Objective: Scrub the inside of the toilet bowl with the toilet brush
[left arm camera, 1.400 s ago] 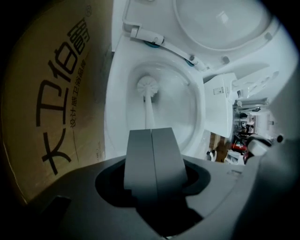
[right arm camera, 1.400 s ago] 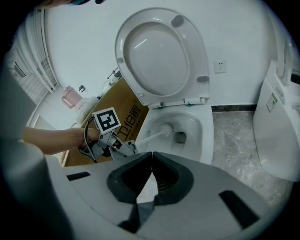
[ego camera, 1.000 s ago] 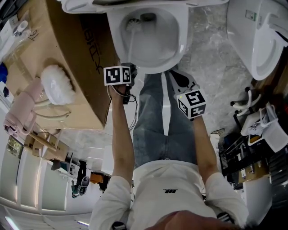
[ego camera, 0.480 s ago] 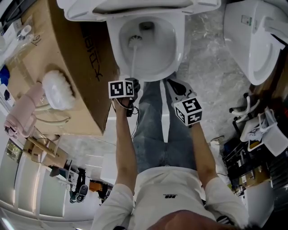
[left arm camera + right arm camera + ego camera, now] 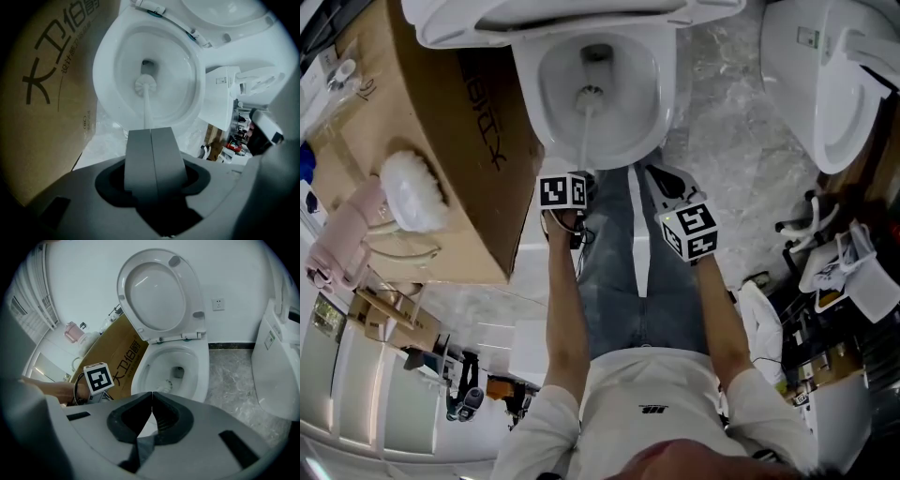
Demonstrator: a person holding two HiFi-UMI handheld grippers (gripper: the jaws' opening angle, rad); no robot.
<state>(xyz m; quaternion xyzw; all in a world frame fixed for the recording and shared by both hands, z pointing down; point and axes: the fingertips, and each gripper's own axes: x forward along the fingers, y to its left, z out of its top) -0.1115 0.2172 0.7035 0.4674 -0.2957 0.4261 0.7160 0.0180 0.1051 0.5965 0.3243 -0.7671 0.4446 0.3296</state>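
Room: small bathroom, grey marbled tile floor (image 5: 733, 122), white wall (image 5: 234, 273) with a socket (image 5: 218, 303). A large printed cardboard box (image 5: 478, 141) stands just beside the toilet on the person's left. A second toilet (image 5: 825, 84) stands near on the right. Mixed clutter (image 5: 834, 272) lies on the floor at the right edge, too small to sort.

Toilet bowl (image 5: 661, 66): open, seat lid (image 5: 159, 296) raised against the wall.

Left gripper (image 5: 151, 131): jaws pressed together on the thin white handle of the toilet brush (image 5: 145, 85). The handle runs straight from the jaw tips down into the bowl. The brush head sits low in the basin, just in front of the drain opening.

Right gripper (image 5: 151, 393): jaws closed tip to tip, nothing between them. It is held beside the left one, in front of the bowl and apart from it.

Hard to read:
- The gripped end of the handle is hidden inside the left jaws.
- Cannot tell whether the bristles press on the porcelain.
- The back of the toilet is cut off at the top of the head view.
- A white fluffy item (image 5: 412, 192) lies on the box; cannot identify it.
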